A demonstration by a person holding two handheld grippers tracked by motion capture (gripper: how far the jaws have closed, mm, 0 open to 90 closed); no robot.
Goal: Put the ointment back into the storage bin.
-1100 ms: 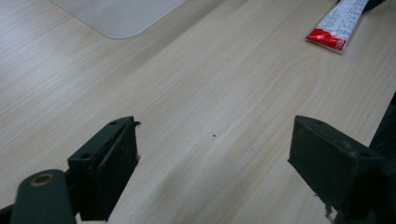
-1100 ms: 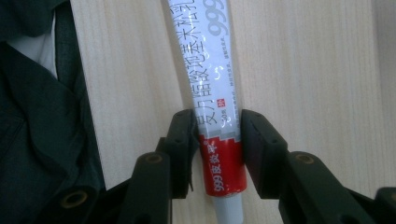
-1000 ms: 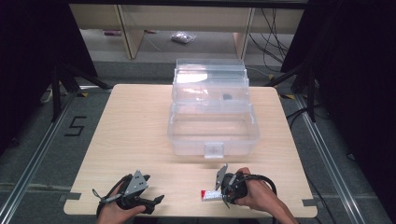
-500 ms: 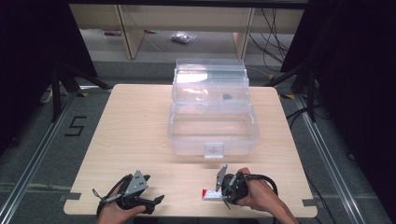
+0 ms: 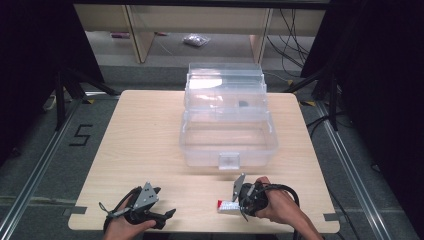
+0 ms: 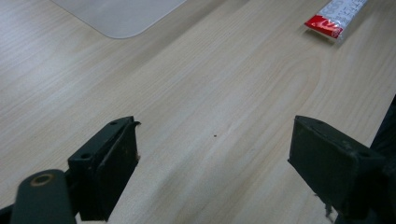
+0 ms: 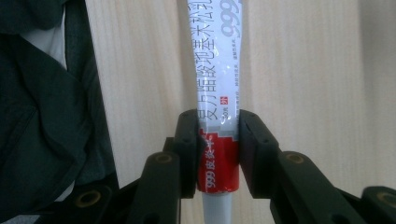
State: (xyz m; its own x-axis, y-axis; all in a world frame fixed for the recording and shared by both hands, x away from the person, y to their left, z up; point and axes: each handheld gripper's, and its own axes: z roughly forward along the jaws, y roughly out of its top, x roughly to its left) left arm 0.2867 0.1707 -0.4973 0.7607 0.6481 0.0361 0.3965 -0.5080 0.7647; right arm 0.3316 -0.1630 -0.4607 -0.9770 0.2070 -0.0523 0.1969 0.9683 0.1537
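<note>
Pale wood-grain bench [image 5: 145, 140], smooth with a soft matt sheen. On it, a clear plastic box [image 5: 227, 132], glossy, catching white glare on its raised lid. The tube [image 7: 219, 79] looks like shiny laminated plastic, white with a red band and printed lettering, light streaking down it. The right tool [image 7: 218, 154] is matt black plastic with brass-coloured rivets; the left tool [image 6: 215, 172] shows the same dull black, its pads [image 6: 116, 172] scuffed and dusty.

tube [image 7: 218, 102]: "999" in large grey digits at the top; "999皮炎平" in white on the red band; a column of grey Chinese characters, partly cut off
floor [image 5: 60, 150]: black "5" mark [image 5: 81, 135], at 9 o'clock from the table [image 5: 145, 130]
</note>
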